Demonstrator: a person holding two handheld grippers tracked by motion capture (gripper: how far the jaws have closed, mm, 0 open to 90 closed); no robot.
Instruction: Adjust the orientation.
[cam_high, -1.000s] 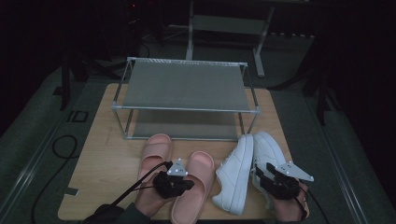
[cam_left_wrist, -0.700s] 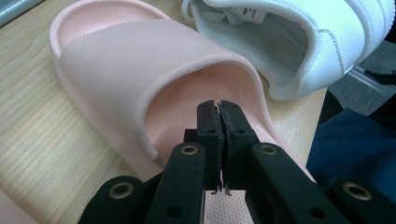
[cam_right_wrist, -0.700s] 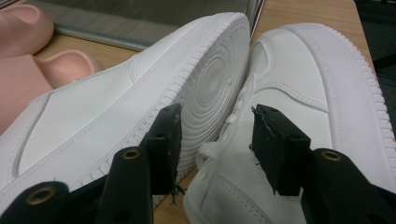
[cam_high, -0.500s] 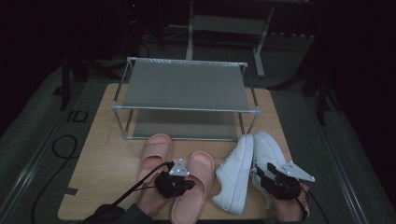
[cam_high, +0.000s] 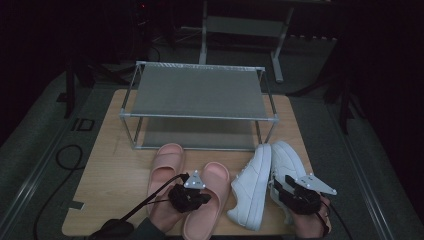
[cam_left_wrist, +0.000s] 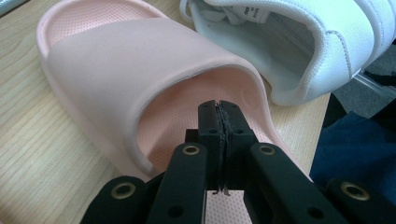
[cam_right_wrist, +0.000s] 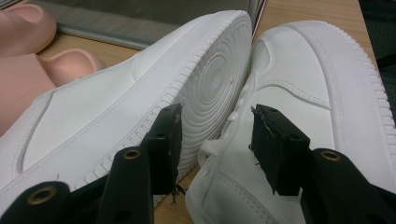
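Nothing has moved since before: the left gripper (cam_left_wrist: 219, 105) sits shut over the right pink slipper (cam_high: 207, 200), and the right gripper (cam_right_wrist: 217, 128) gapes open around the upright white shoe (cam_right_wrist: 299, 121), toes pointing at the rack (cam_high: 197, 107).

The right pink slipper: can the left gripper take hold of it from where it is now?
Probably yes. The left gripper sits at the open heel end of the right pink slipper, its jaws shut and aimed under the strap with nothing between. It would first have to open them; the tipped white sneaker lies beside, not in the way.
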